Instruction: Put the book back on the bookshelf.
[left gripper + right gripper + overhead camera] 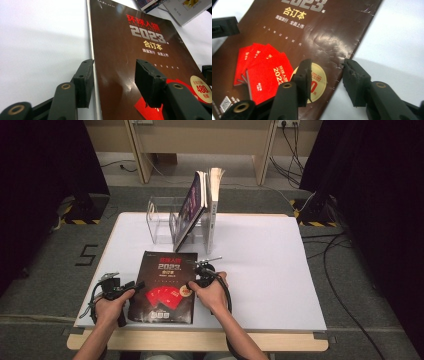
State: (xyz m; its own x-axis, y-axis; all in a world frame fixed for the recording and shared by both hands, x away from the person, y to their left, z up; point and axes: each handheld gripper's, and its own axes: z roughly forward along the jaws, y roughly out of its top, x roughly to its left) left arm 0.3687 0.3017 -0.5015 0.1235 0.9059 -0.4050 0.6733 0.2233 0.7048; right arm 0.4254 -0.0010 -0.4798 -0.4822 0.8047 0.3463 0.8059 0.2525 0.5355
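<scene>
high view: dark magazine [164,287] flat on the white tabletop [260,270], a pair of tongs set at each long edge, lift not begun.

left tongs [113,75] straddle the spine edge, right tongs [325,75] straddle the opposite edge; both part open, pads not pressing, nothing held. clear rack [167,222] behind already carries leaning books [202,200], with free slots at its left. judged early: grip, raise, stand the magazine in the rack all remain.
</scene>
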